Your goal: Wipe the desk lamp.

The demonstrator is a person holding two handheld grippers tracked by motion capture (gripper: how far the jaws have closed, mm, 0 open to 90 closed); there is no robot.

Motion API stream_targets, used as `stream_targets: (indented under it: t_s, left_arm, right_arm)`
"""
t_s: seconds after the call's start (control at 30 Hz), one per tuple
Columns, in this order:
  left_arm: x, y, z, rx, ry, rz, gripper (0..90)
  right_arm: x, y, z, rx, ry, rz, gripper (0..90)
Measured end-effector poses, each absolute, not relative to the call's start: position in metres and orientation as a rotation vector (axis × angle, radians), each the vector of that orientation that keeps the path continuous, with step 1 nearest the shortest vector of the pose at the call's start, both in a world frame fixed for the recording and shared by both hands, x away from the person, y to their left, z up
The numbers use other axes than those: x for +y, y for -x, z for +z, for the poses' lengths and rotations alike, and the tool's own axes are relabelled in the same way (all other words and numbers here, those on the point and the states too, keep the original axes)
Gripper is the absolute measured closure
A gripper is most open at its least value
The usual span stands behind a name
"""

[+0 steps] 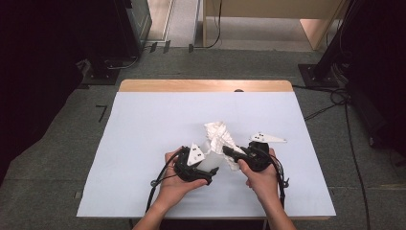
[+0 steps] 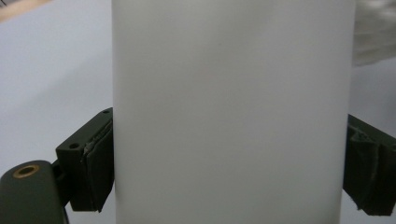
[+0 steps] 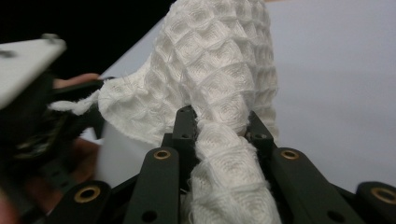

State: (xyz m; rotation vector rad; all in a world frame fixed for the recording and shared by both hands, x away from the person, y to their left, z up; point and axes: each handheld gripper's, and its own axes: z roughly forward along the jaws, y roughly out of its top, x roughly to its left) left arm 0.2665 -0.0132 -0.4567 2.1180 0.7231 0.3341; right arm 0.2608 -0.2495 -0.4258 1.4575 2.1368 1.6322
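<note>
The cup [image 2: 231, 112], a frosted white cylinder with no label or writing that can be read, sits clamped between the pads of the left gripper [image 1: 203, 170], near the table's front edge and a little left of its middle. The cloth [image 3: 219, 93], white waffle weave with no tag in sight, is bunched and pinched tight in the nearly closed right gripper [image 3: 219, 126]; in the high view the cloth [image 1: 219, 136] rises from that gripper [image 1: 229, 151] and drapes back toward mid-table, just beside the cup. The table [image 1: 143, 124] has a plain pale cover, bare to the left, right and rear, with a wooden strip showing along its far edge.
</note>
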Motion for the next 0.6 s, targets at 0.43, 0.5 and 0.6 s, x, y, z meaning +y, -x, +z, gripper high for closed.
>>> stream_targets:
  t_s: [0.43,0.5,0.6]
  left_arm:
    - [-0.023,-0.253,-0.459,0.595,-2.165,0.466,8.3]
    - [-0.021,-0.255,-0.459,0.608,-2.16,0.448,8.3]
    - [-0.02,-0.254,-0.458,0.604,-2.165,0.444,8.3]
  right_arm:
    - [-0.253,-0.272,-0.443,2.091,-1.499,1.625,71.0]
    - [-0.256,-0.27,-0.443,2.113,-1.508,1.6,71.6]
    - [-0.253,-0.265,-0.434,2.158,-1.447,1.644,71.8]
